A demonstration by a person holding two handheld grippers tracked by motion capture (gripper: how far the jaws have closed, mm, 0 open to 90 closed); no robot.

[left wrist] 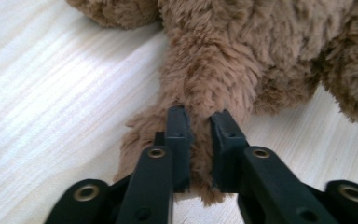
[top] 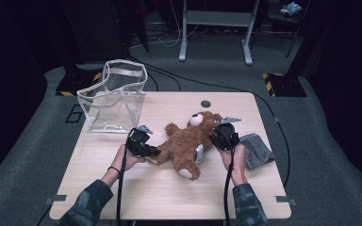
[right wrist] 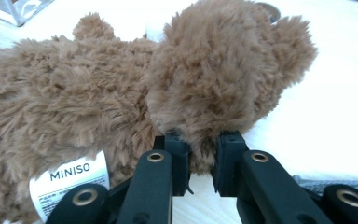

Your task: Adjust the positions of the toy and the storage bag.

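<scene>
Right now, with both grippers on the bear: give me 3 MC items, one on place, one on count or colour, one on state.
1. Where does the clear bag stand?
A. far left corner of the table
B. near right corner
C. on the bear

2. What colour is the cloth right of the bear?
A. red
B. grey
C. yellow

3. How is the left gripper?
A. open above the bag
B. lying loose on the table
C. shut on a limb of the bear

Key:
1 A: the high view shows the bag upright at the far left, apart from the bear.
2 B: the folded cloth by the right gripper is grey.
3 C: the left gripper view shows brown fur pinched between its jaws; the right gripper likewise clamps fur.
</scene>
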